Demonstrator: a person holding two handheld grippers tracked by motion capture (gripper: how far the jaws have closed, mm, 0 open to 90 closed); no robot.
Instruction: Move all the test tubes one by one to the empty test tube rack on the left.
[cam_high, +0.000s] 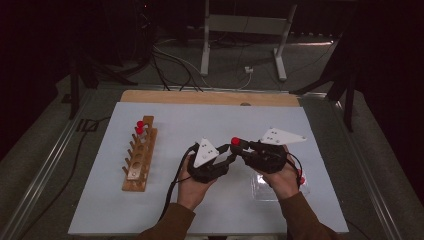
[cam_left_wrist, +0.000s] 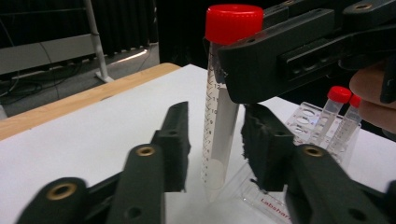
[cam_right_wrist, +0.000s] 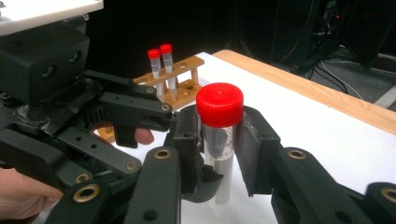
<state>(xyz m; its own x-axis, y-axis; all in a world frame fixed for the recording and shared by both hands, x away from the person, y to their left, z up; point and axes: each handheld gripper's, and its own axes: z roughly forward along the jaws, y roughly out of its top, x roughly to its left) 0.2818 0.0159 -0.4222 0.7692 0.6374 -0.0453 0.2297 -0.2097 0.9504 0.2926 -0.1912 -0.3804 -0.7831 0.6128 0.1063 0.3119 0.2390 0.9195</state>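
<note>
Clamping the red-capped centrifuge tube (cam_right_wrist: 219, 140) just under its cap, the right gripper (cam_right_wrist: 218, 154) could lose it if released early, since the left gripper (cam_left_wrist: 217, 140) jaws bracket its lower half with gaps showing either side.

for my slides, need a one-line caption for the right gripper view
Right hand-held gripper clamps an upright red-capped tube, with the wooden rack behind.

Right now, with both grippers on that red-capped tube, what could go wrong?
The right gripper clamps the tube near its cap while the left gripper has just been closing around its lower part; pulling apart could twist it or let it slip. A dropped tube might hit the clear rack below.
</note>
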